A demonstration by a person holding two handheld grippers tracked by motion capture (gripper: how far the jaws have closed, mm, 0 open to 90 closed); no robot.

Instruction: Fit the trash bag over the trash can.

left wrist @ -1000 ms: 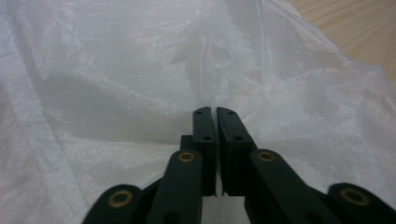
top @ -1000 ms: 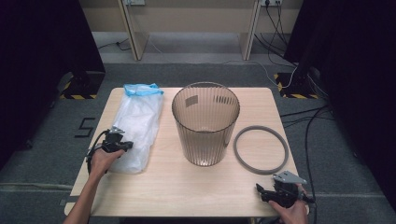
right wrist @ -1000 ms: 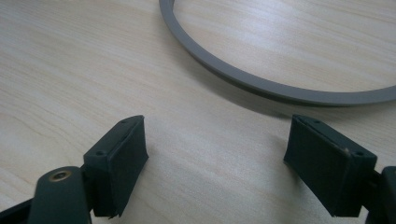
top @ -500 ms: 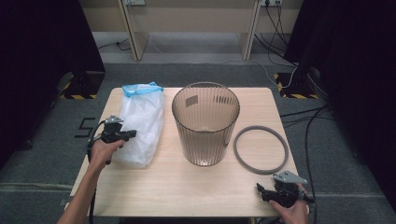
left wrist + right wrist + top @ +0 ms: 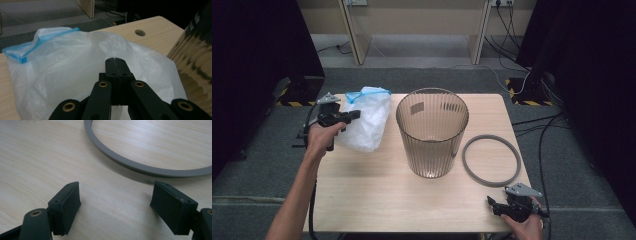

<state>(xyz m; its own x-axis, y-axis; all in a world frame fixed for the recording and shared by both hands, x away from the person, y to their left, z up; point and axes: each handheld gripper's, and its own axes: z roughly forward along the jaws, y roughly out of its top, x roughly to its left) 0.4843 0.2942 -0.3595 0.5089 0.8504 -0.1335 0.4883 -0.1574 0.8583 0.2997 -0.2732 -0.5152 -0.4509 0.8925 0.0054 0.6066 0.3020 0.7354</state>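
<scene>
Pinching a fold of the white plastic bag (image 5: 75, 72), the left gripper (image 5: 354, 114) has its jaws together on the film (blue-edged mouth at the far end) at the table's (image 5: 377, 200) far left. Right gripper (image 5: 117, 207) rests near right, jaws apart, beside the grey ring (image 5: 491, 160).

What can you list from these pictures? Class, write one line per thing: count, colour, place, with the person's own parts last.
plastic bag: one, clear white with a blue band, lifted at the table's left.
bin: one, brown see-through ribbed, table's middle.
ring: one, grey, flat, right of the bin.
table: one, pale wood.
left hand-held gripper: one, black, shut on the plastic bag.
right hand-held gripper: one, black, open above the table, near the ring.
</scene>
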